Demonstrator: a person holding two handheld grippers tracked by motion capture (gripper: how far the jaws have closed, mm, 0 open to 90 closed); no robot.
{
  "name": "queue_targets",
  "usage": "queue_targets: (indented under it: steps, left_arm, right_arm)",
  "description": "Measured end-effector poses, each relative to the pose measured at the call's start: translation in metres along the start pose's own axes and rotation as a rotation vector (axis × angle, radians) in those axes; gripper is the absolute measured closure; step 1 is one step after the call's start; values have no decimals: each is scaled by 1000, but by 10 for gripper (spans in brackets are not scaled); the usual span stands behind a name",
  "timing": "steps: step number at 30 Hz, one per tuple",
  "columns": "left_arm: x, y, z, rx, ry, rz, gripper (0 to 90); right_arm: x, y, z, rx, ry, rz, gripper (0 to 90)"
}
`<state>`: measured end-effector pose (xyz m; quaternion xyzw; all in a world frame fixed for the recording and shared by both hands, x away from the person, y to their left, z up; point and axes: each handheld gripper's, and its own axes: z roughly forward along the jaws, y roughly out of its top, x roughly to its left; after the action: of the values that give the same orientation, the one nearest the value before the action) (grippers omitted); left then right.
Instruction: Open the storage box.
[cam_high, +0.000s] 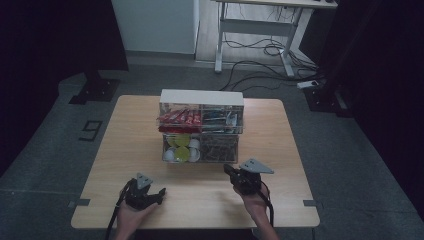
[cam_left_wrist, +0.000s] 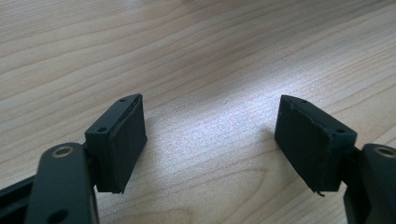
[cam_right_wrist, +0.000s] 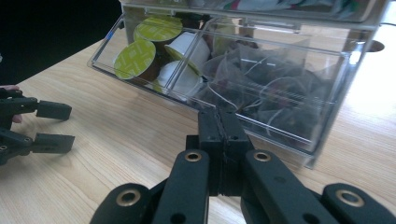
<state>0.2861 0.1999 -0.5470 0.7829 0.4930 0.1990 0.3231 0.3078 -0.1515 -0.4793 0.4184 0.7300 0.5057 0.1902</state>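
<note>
Right gripper (cam_right_wrist: 219, 116), jaws pressed together on nothing, noses up to the clear organiser (cam_right_wrist: 280, 70) at mid-table, right at its lower tilt-out bin of tea bags (cam_right_wrist: 261, 93). Left gripper (cam_left_wrist: 210, 140) rests near the table's front edge, jaws apart and empty. That bin looks light, rigid and slick, probably brittle; its top front lip seems the best hold.

A lab or office room — bare height-adjustable desk (cam_high: 260, 30), loose floor cables (cam_high: 260, 65), dark stands (cam_high: 95, 87).
</note>
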Motion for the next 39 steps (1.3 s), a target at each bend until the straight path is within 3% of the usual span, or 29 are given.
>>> queue_targets:
  steps: [12, 21, 33, 39]
  left_arm:
    - [0, 0, 0, 0, -1, 0, 248]
    - [0, 0, 0, 0, -1, -1, 248]
    - [0, 0, 0, 0, -1, -1, 248]
    - [0, 0, 0, 0, -1, -1, 248]
  right_arm:
    - [9, 1, 27, 37, 43, 6, 894]
    - [15, -5, 45, 75, 48, -21, 895]
    - [6, -15, 54, 108, 36, 11, 895]
    - [0, -15, 52, 99, 21, 26, 894]
